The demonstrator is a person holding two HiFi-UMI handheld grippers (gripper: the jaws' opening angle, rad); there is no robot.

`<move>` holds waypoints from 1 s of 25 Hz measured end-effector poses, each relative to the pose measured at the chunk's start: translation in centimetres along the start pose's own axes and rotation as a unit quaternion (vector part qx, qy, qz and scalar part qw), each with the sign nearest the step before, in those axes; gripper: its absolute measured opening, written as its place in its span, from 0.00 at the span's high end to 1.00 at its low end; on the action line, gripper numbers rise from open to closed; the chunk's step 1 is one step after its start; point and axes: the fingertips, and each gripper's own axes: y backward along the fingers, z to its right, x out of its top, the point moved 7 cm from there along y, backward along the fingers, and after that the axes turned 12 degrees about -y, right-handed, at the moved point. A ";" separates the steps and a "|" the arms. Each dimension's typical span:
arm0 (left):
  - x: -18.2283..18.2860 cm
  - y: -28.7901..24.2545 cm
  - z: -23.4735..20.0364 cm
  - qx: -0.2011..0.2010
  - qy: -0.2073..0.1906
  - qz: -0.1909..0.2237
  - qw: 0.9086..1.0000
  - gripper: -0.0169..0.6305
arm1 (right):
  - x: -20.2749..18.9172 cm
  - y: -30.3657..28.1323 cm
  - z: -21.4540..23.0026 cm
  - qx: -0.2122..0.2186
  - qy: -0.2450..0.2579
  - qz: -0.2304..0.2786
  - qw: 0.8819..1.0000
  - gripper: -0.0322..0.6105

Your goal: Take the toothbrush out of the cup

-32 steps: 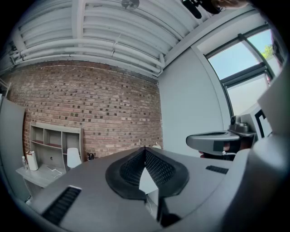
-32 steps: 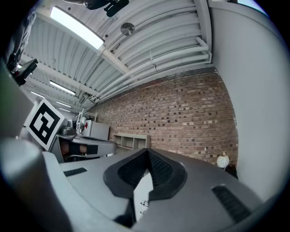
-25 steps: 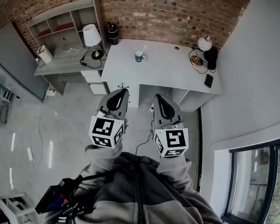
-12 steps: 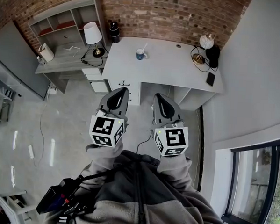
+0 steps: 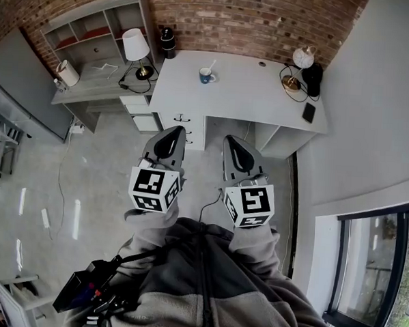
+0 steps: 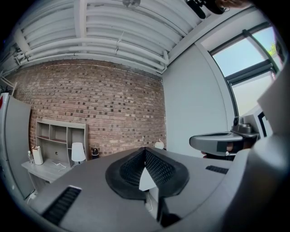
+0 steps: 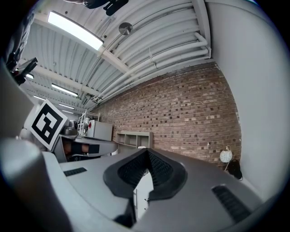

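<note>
A blue-and-white cup [image 5: 206, 75] stands on the white desk [image 5: 242, 93] far ahead in the head view, with a pale toothbrush [image 5: 210, 67] leaning out of it to the right. My left gripper [image 5: 172, 133] and right gripper [image 5: 231, 141] are held side by side at chest height, well short of the desk. Both have their jaws closed tip to tip with nothing between them. In the left gripper view the left gripper [image 6: 145, 149] points at the brick wall; in the right gripper view the right gripper [image 7: 147, 151] does too. The cup is hidden in both gripper views.
A gold lamp [image 5: 296, 64], a black object [image 5: 311, 77] and a phone [image 5: 307, 114] lie at the desk's right end. Left of the desk stand a white-shade lamp [image 5: 134, 48], a black flask [image 5: 167, 43] and a grey shelf unit [image 5: 88, 34]. A cable [image 5: 206, 206] trails on the floor.
The desk and cup have shifted slightly toward the top of the head view, as the view drew a little closer. Both grippers keep the same shut pose.
</note>
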 end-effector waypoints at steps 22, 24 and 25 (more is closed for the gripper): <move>-2.2 -5.3 -6.7 0.020 0.027 0.009 0.999 0.97 | -0.6 -8.2 1.6 0.002 0.039 0.010 0.999 0.95; -2.3 -7.1 -7.7 0.018 0.030 0.013 0.999 0.97 | -0.4 -9.9 2.3 0.000 0.043 0.013 0.999 0.95; -2.4 -8.0 -8.1 0.015 0.030 0.014 0.999 0.97 | -0.2 -10.7 2.8 -0.001 0.042 0.015 0.999 0.95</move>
